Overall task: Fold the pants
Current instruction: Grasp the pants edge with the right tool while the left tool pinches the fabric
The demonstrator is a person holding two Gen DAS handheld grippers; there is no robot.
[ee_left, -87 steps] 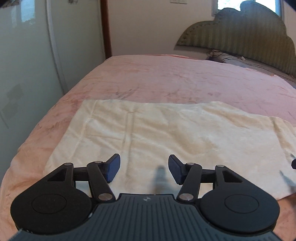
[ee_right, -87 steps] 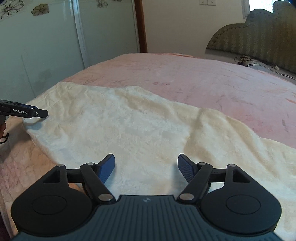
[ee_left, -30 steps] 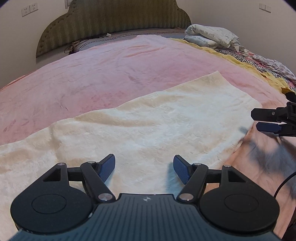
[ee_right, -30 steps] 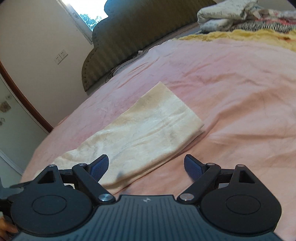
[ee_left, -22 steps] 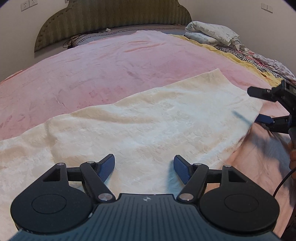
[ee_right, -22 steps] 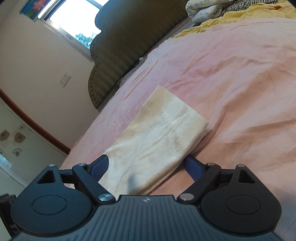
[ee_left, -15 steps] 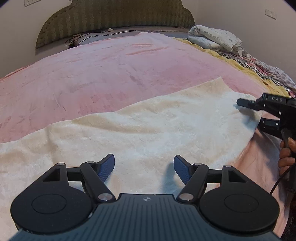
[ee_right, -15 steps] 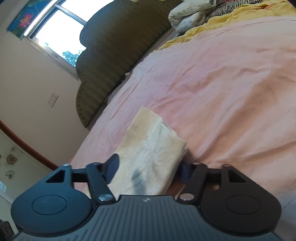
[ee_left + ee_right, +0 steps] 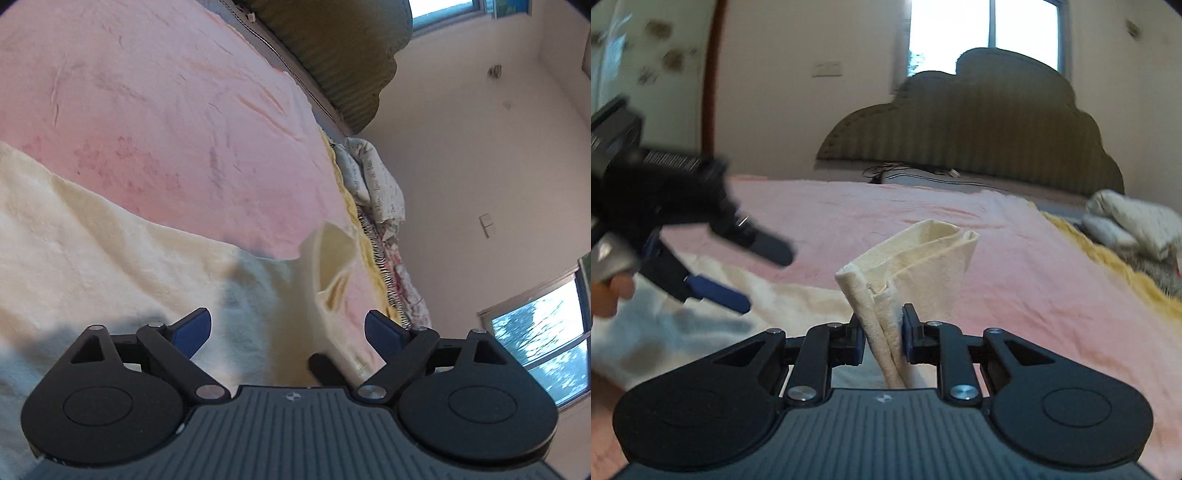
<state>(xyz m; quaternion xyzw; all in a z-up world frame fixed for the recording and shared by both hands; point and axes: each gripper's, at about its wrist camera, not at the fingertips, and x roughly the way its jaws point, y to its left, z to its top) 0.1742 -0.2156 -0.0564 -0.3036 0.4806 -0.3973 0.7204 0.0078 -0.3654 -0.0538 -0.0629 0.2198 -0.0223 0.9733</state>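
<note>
Cream pants (image 9: 92, 251) lie flat across the pink bedspread (image 9: 166, 110). Their far end (image 9: 923, 258) stands lifted off the bed, doubled over, with my right gripper (image 9: 884, 332) closing on it; both pads press the cloth. One black finger (image 9: 325, 365) of that gripper shows low in the left wrist view, under the raised end (image 9: 328, 266). My left gripper (image 9: 288, 325) hovers over the pants beside that end, jaws opening, nothing pinched between them. In the right wrist view it appears at the left (image 9: 757, 277), tilted and blurred.
A dark padded headboard (image 9: 979, 129) runs along the far side of the bed. Folded bedding (image 9: 1134, 225) and a yellow blanket (image 9: 1108, 266) lie at the right edge. A person's hand (image 9: 609, 295) holds the left gripper's handle. Windows (image 9: 554, 332) are in the walls.
My right gripper went from open beside the pants' end to shut on it and raised it off the bed. Both wrists rolled. The left gripper's jaws spread wider and it moved toward that end.
</note>
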